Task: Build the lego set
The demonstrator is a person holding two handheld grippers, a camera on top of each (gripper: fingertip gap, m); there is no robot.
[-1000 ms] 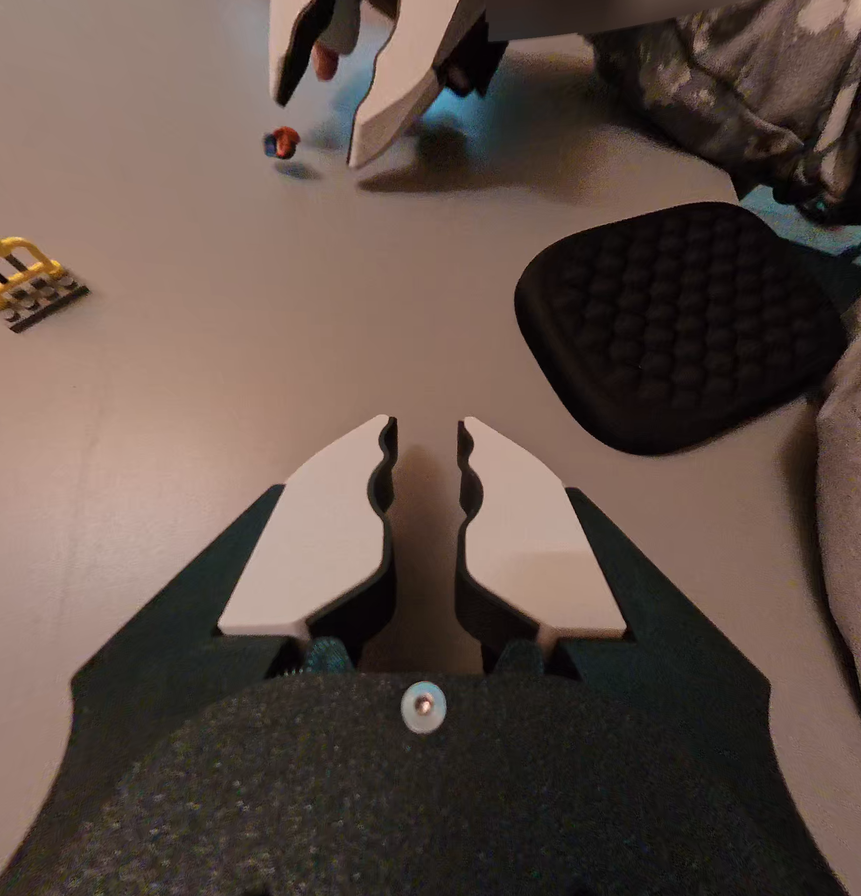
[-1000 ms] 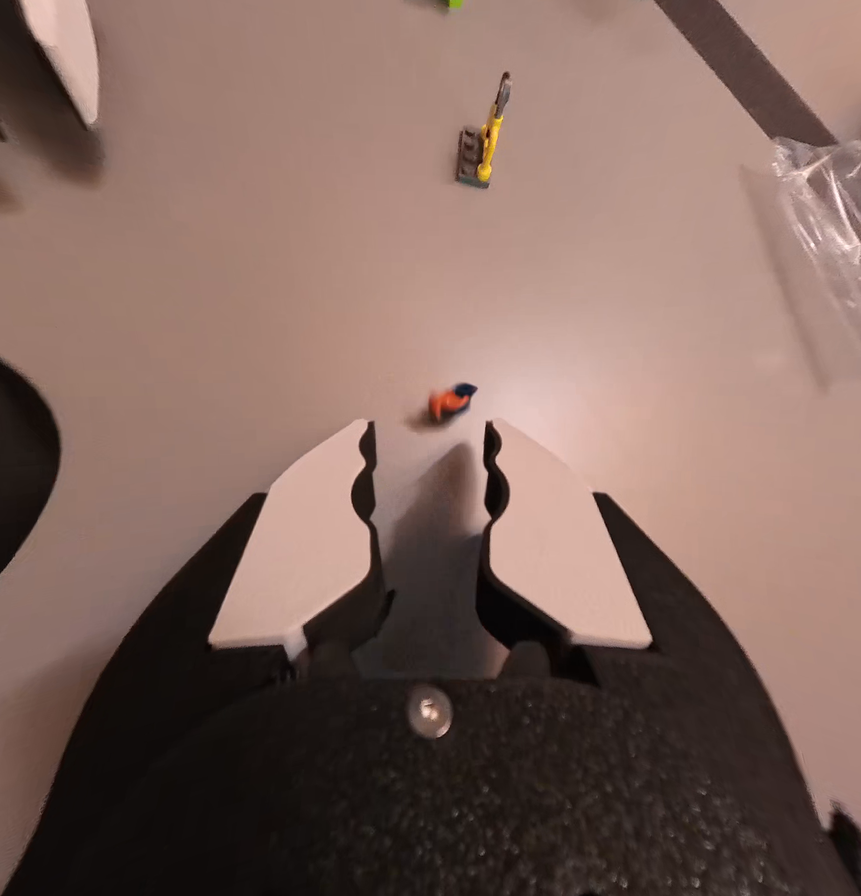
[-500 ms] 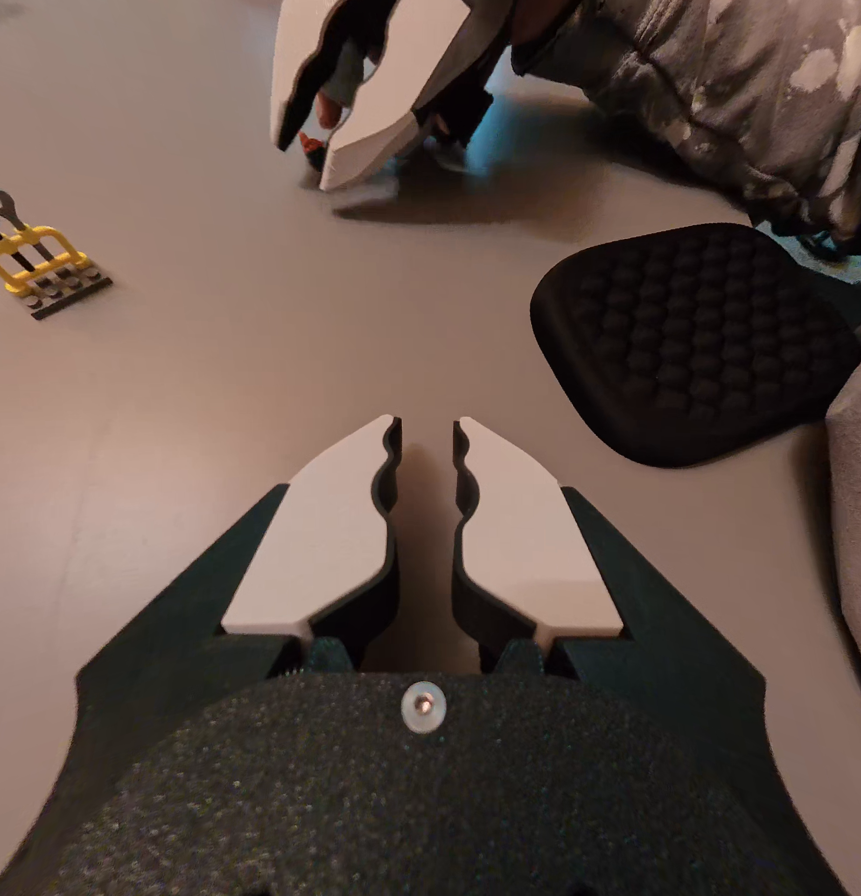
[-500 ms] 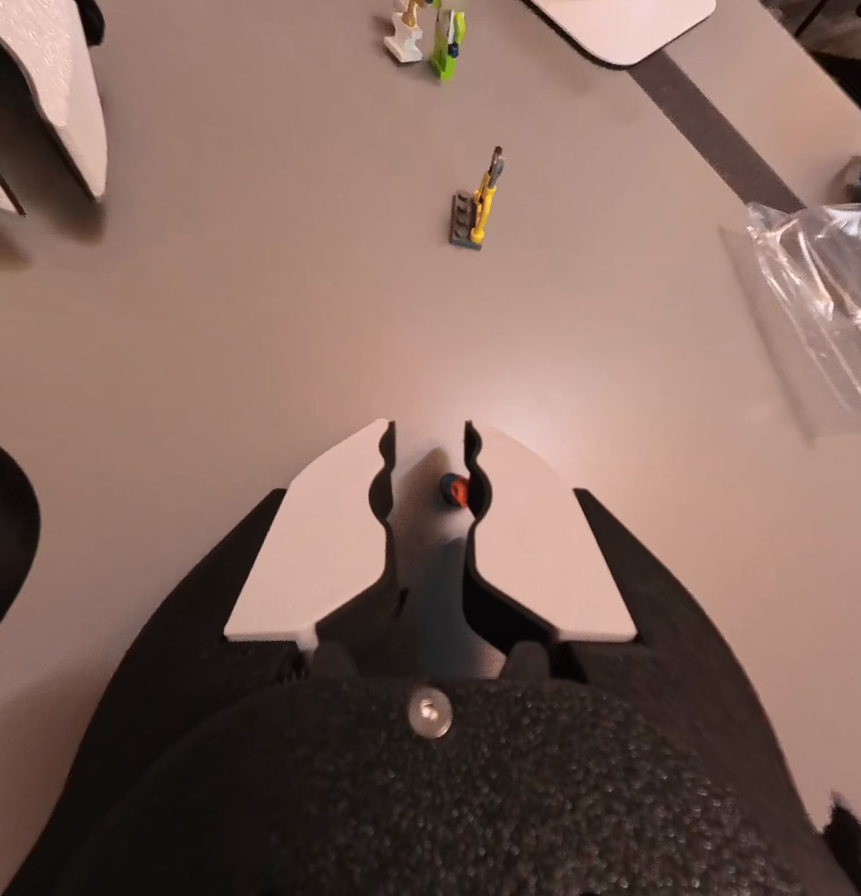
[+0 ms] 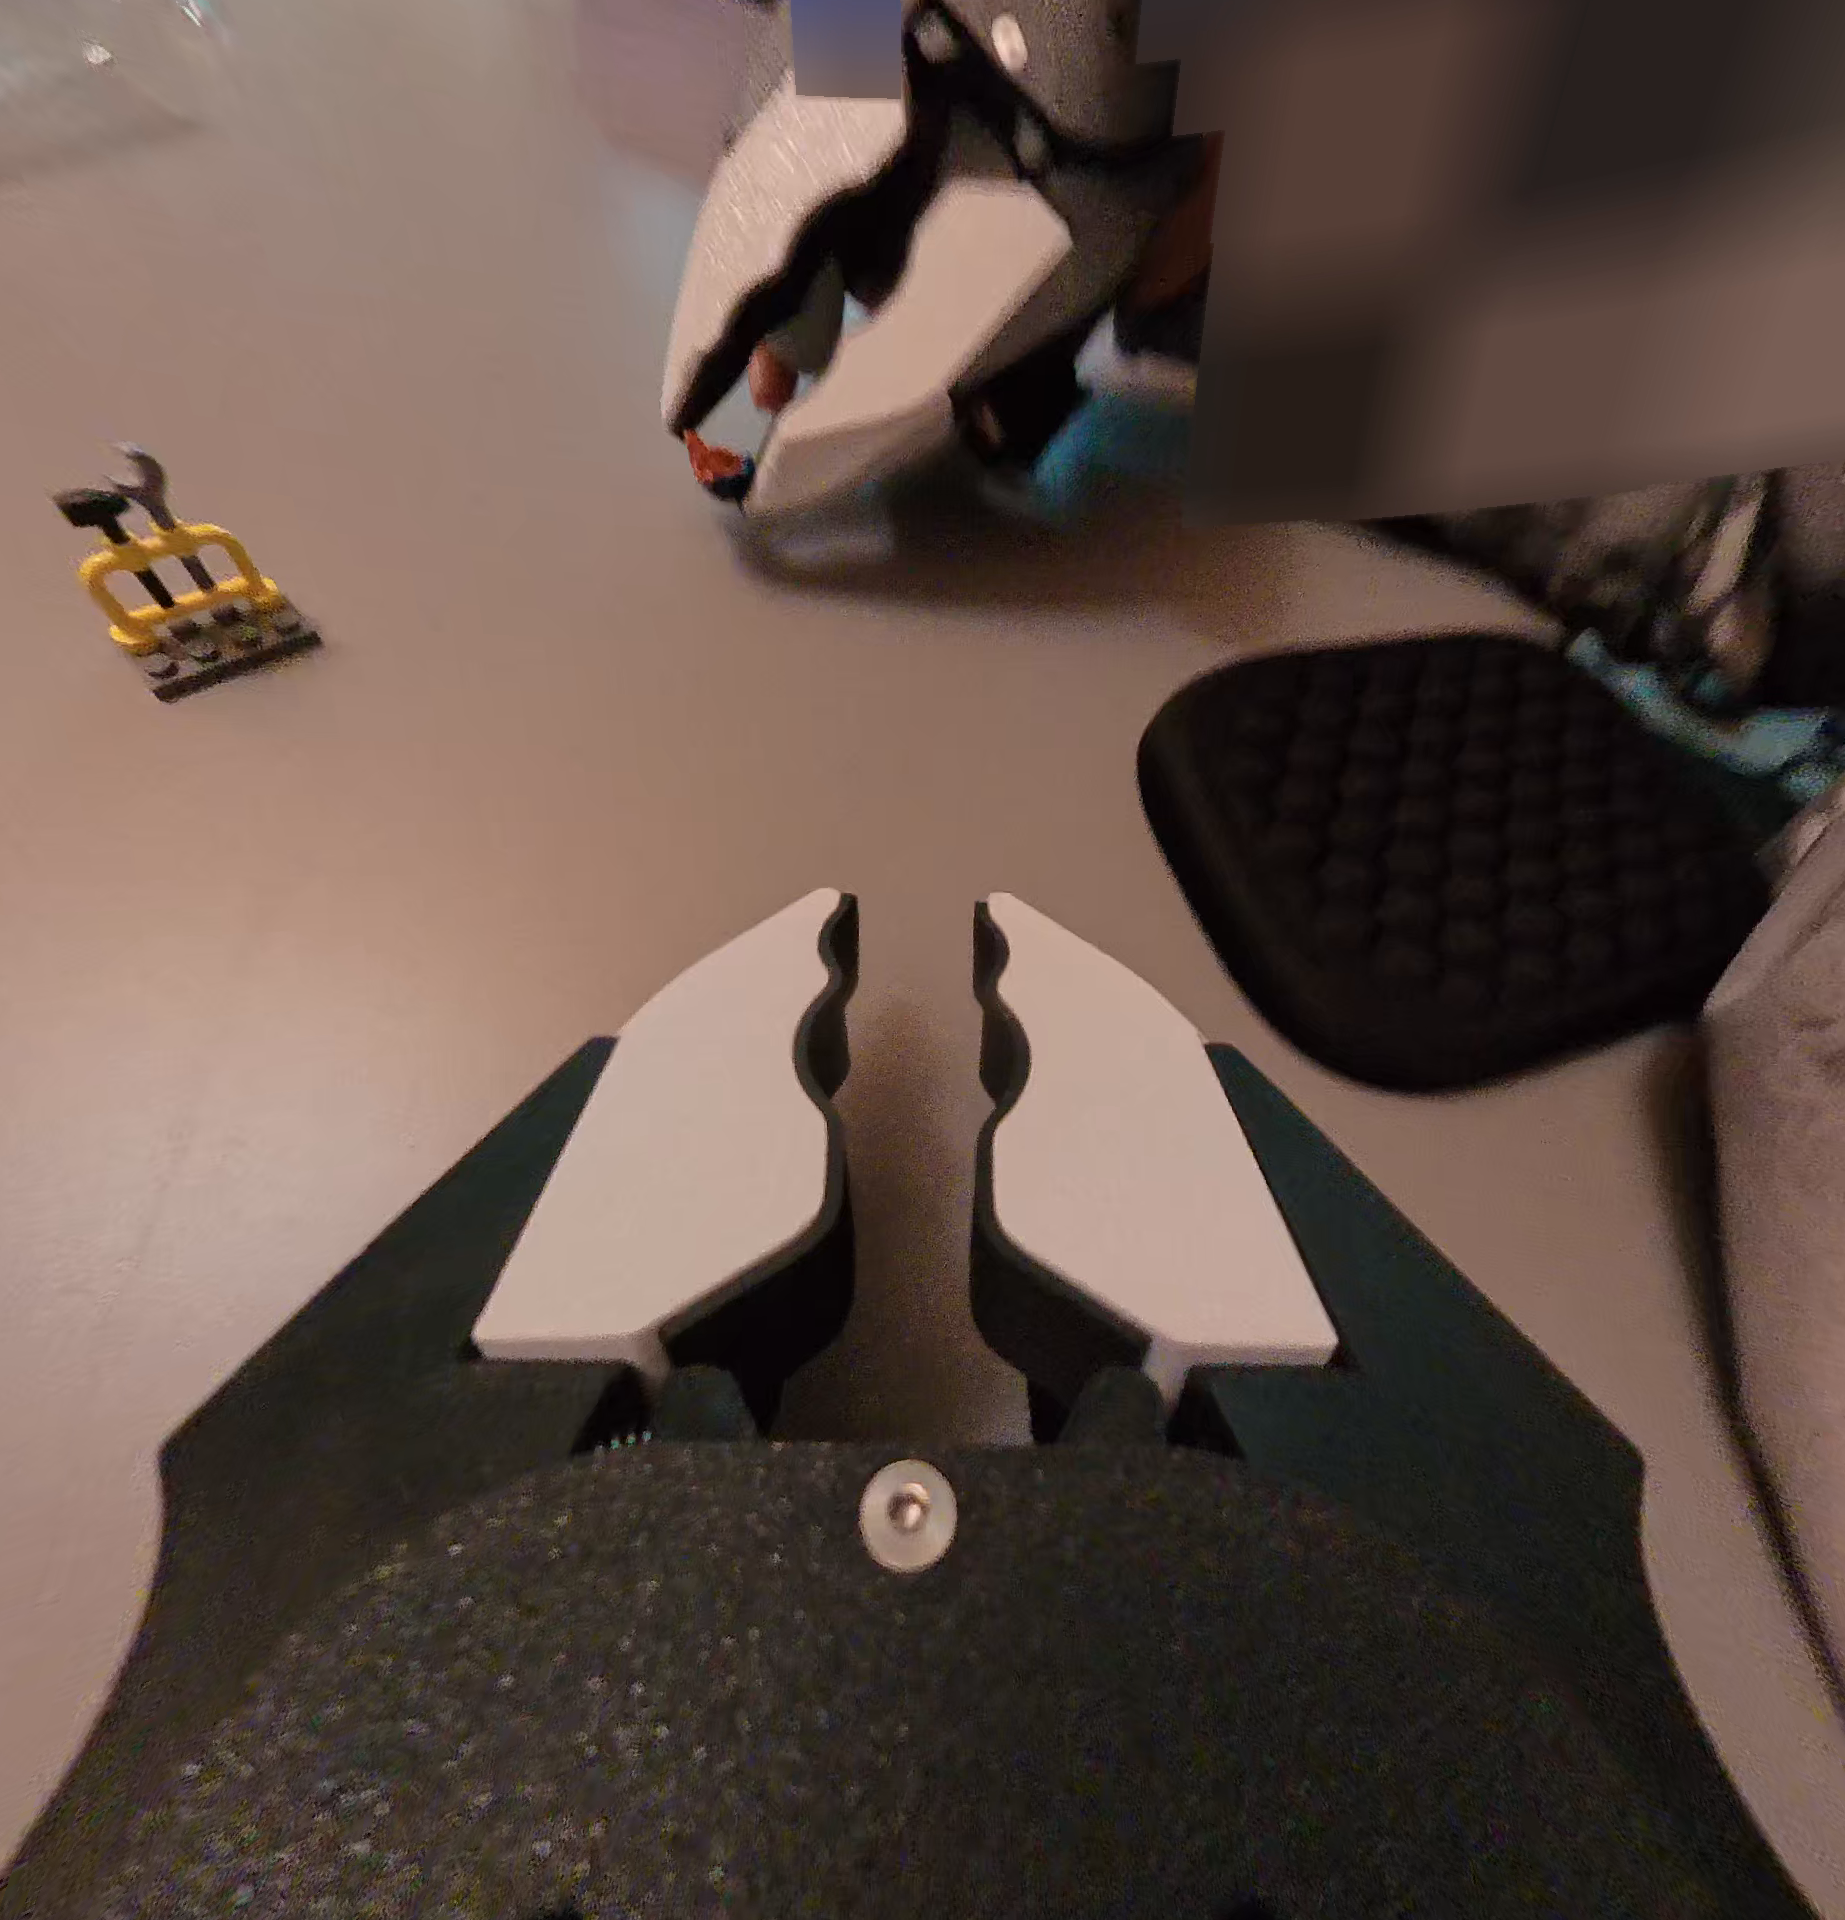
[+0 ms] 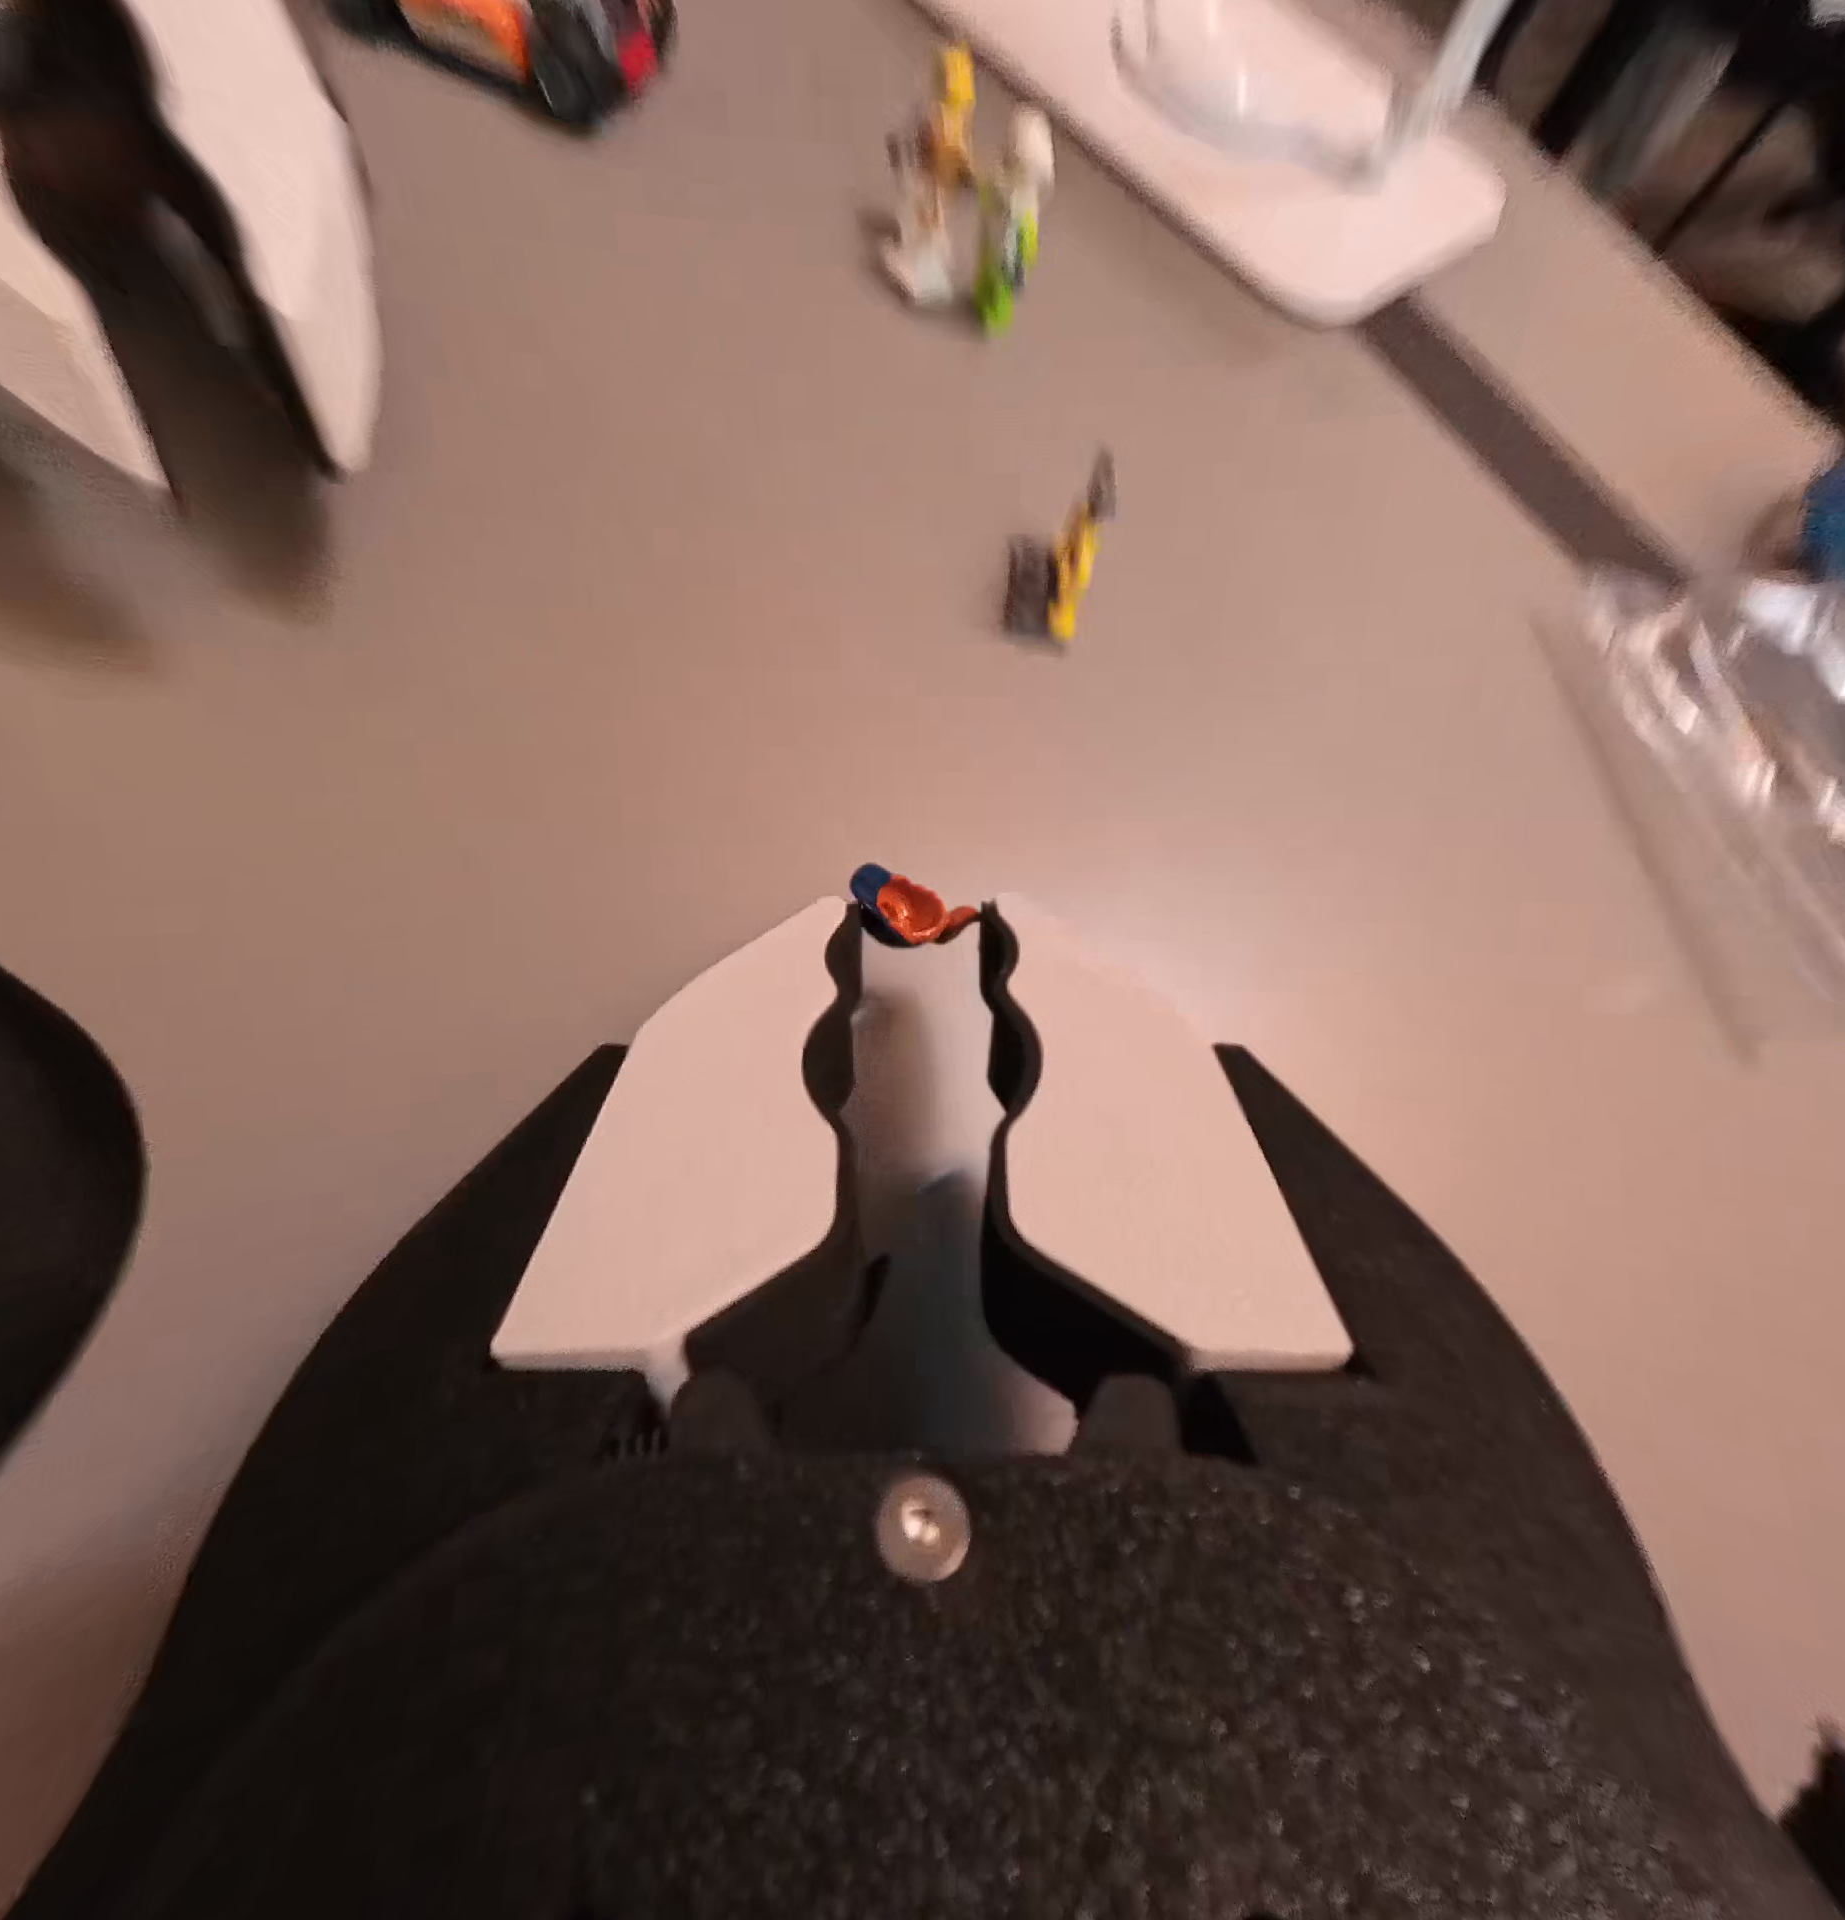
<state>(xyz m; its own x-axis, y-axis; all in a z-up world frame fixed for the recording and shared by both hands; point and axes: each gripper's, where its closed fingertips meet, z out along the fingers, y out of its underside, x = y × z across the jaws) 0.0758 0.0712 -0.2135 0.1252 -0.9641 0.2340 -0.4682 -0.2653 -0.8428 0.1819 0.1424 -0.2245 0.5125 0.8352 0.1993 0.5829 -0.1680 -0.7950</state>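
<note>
A small orange and blue lego piece (image 6: 910, 914) sits pinched between the tips of my right gripper (image 6: 916, 910), a little above the grey table (image 6: 585, 727). In the left wrist view the right gripper (image 5: 731, 457) shows at the far top with the orange piece (image 5: 712, 470) at its tips and a shadow beneath it. My left gripper (image 5: 913, 914) is low over the table with its jaws a narrow gap apart and nothing between them. It also shows blurred at the top left of the right wrist view (image 6: 222, 260).
A yellow rack with small tools on a dark plate (image 5: 185, 592) stands at the left, also seen ahead (image 6: 1063, 571). Small figure builds (image 6: 970, 197) stand farther back. A black textured pad (image 5: 1448, 852), a clear plastic bag (image 6: 1728, 748) and a white board (image 6: 1344, 177) are near. My hands' fingertips stand some 12 centimeters from each other.
My right gripper has moved onto the orange and blue piece, shut on it and lifted it off the table. The left gripper has barely moved.
</note>
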